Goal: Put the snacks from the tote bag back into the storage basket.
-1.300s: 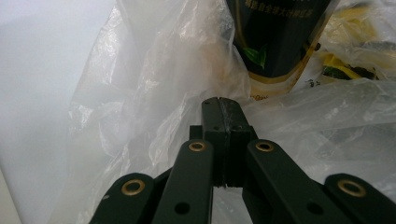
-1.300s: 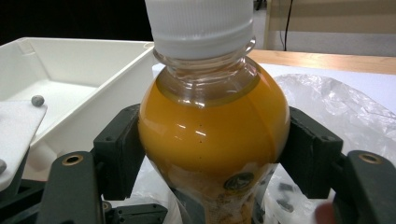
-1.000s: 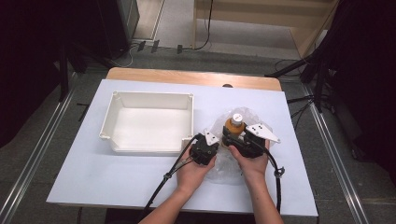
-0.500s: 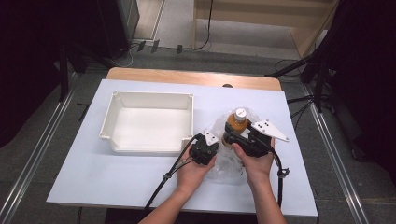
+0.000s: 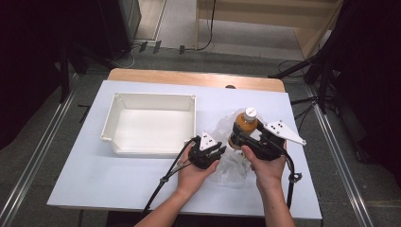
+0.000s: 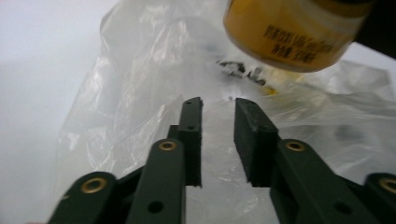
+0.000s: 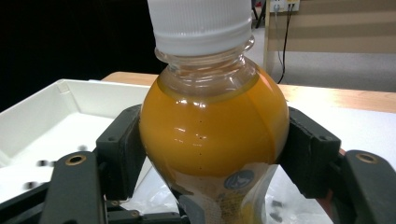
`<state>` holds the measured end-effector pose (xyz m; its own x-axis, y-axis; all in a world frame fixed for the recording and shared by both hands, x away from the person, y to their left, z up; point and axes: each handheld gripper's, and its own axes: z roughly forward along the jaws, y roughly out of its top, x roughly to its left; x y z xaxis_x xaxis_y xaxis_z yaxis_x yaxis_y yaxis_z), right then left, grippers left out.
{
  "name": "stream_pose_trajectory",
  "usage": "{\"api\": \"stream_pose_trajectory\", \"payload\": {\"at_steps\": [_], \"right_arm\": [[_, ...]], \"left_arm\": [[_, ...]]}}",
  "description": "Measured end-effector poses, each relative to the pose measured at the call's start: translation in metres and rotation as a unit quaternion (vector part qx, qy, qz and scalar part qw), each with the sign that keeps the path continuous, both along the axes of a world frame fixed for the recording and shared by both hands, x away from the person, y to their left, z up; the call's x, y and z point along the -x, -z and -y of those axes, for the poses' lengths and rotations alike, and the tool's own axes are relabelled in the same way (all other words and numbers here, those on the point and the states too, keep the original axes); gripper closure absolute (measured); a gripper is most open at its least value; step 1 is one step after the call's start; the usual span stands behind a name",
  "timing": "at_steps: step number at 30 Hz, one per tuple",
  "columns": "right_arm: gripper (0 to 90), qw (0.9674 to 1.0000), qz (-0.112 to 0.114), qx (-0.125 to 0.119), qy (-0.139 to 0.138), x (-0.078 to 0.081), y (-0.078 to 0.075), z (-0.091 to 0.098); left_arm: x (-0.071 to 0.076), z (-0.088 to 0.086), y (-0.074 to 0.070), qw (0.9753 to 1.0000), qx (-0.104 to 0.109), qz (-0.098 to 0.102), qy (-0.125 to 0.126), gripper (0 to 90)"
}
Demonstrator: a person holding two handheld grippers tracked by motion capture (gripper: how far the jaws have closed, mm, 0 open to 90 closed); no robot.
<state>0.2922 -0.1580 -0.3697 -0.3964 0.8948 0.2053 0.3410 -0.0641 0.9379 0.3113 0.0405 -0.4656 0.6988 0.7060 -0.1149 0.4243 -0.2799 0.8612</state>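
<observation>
The step in hand looks like lifting the juice bottle [image 5: 246, 126] out of the clear plastic bag [image 5: 227, 163], right of centre in the high view. The right tongs [image 5: 239, 135] clamp its belly. The left tongs [image 5: 217, 150] have just been opening, jaws slightly apart over the bag film, gripping nothing. Next, likely carry it left into the white bin [image 5: 189, 126]. One bottle, one bag, one bin, on the bench [image 5: 85, 179].

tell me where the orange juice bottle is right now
The orange juice bottle is clamped in the right tool, lifted over the clear plastic bag at the table's right side, right of the white tray.
</observation>
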Motion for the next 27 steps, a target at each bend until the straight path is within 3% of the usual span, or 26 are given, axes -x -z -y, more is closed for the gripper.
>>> {"api": "stream_pose_trajectory", "payload": {"at_steps": [6,10,15,19,27], "right_arm": [[31.2,1.0,0.0,0.0,0.001,0.001,-0.001,0.005],[31.2,1.0,-0.002,0.001,0.001,0.001,-0.001,0.005],[31.2,1.0,-0.001,0.002,0.003,0.001,0.0,0.005],[31.2,1.0,-0.006,0.001,0.004,0.0,0.002,0.006],[31.2,1.0,-0.007,0.003,0.005,-0.001,0.003,0.006]], "left_arm": [[0.009,-0.005,-0.004,0.9997,0.008,0.008,0.023,46.9],[0.015,-0.015,-0.008,0.999,0.029,0.01,0.034,31.9],[0.02,-0.028,-0.015,0.9977,0.039,0.015,0.053,18.5],[0.024,-0.043,-0.019,0.9974,0.056,0.018,0.042,13.7],[0.034,-0.064,-0.026,0.9974,0.059,0.03,0.028,12.3]]}}
